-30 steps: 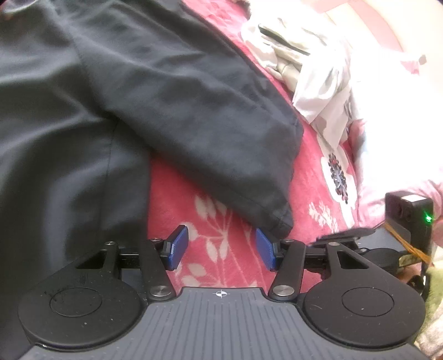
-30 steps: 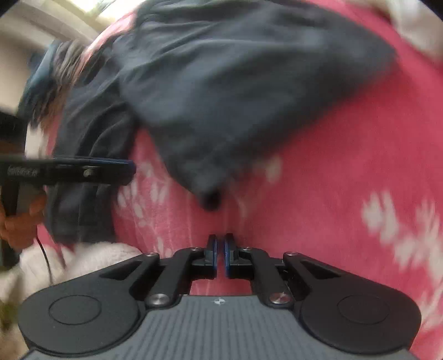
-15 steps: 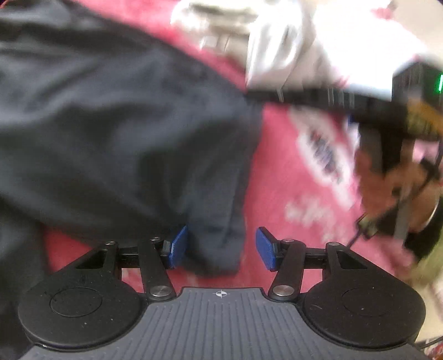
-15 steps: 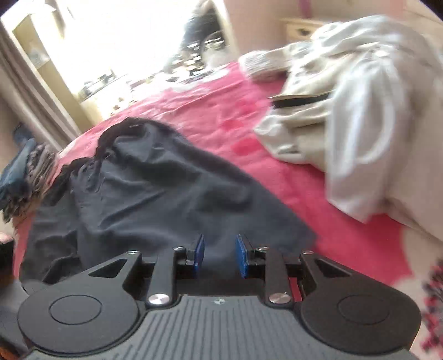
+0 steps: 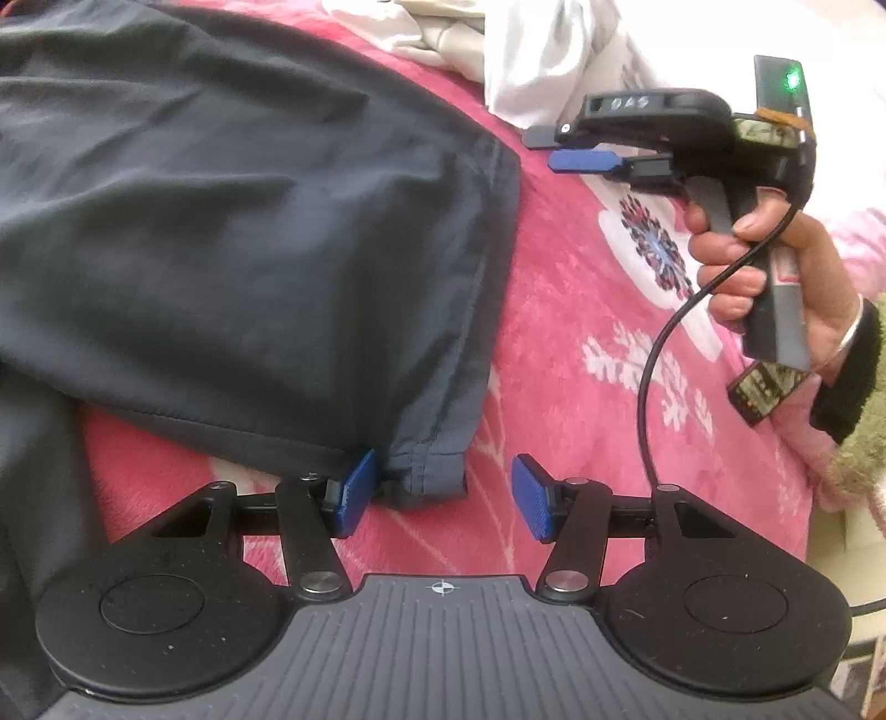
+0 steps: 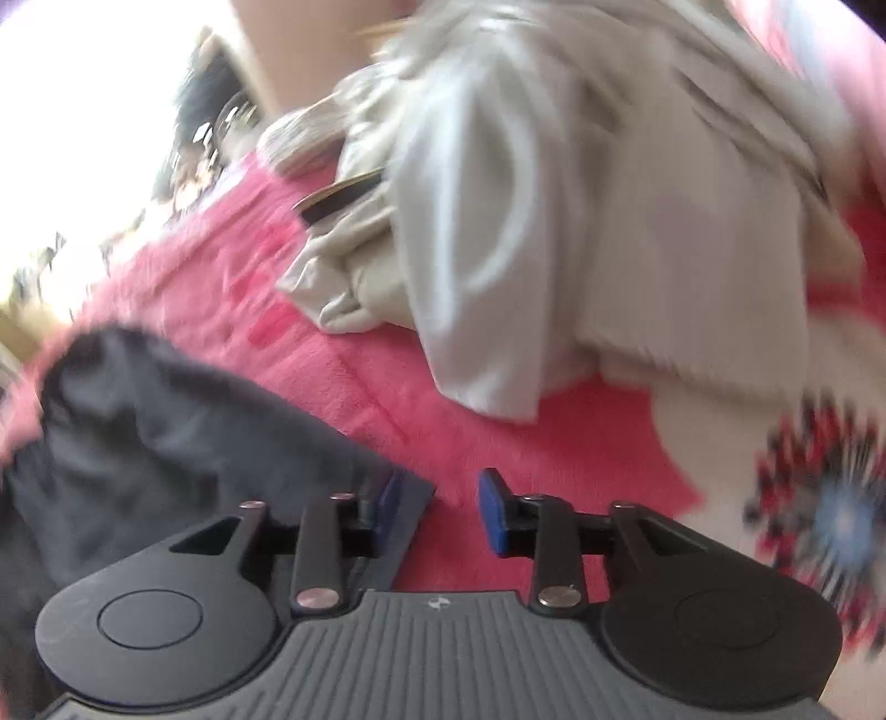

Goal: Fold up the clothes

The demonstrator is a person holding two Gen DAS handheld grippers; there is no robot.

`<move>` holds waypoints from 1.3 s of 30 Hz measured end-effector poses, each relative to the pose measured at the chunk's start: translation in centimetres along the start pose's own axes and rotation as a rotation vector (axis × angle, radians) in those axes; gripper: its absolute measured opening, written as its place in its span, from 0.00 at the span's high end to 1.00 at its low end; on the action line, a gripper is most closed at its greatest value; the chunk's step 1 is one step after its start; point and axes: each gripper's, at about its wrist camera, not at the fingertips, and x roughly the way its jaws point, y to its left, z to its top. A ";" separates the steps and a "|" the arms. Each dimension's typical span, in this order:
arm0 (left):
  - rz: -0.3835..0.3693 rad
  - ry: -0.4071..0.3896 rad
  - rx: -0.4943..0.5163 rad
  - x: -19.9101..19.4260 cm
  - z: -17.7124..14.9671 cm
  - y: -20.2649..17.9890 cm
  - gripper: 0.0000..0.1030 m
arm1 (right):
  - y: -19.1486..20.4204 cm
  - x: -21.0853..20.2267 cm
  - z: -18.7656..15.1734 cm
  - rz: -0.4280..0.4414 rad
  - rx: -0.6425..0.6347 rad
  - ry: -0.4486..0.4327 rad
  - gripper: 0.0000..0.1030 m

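A dark grey garment (image 5: 249, 232) lies spread on a pink floral blanket (image 5: 565, 343). My left gripper (image 5: 443, 493) is open at the garment's near hem corner (image 5: 429, 471). That corner lies between the jaws, beside the left pad (image 5: 351, 493) and clear of the right pad. A hand (image 5: 736, 260) holds my right gripper (image 5: 565, 147) just past the garment's far edge. In the blurred right wrist view the right gripper (image 6: 440, 512) has its jaws opening. The garment's corner (image 6: 412, 501) lies by the left pad (image 6: 387, 507), with mostly blanket between the pads.
A heap of white and beige clothes (image 6: 554, 232) lies on the blanket just beyond the dark garment, also at the top of the left wrist view (image 5: 498, 44). A black cable (image 5: 653, 354) hangs from the right gripper's handle. Furniture and a bright window (image 6: 83, 111) stand past the bed.
The left gripper slid along the hem, so the corner now lies between its jaws. The right gripper went from shut to open and swung from the near hem to the far corner by the white heap.
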 end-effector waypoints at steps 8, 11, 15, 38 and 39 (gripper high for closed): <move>0.008 0.029 0.050 -0.3 -0.9 -0.9 0.47 | -1.8 1.0 -1.3 0.059 0.218 0.025 0.59; -0.017 0.058 0.023 -0.4 -1.2 -0.7 0.47 | -1.6 -0.2 -2.4 0.029 0.215 0.018 0.59; -0.061 0.085 -0.020 -1.5 -1.4 -0.4 0.47 | -1.4 -2.1 -4.2 0.032 0.196 0.033 0.59; 0.230 -0.320 -0.753 -24.0 -16.1 10.6 0.46 | 7.2 -4.4 -12.7 0.171 -0.408 0.279 0.59; 0.244 -0.334 -0.776 -24.9 -17.0 11.1 0.45 | 6.5 -5.0 -12.7 0.149 -0.393 0.290 0.59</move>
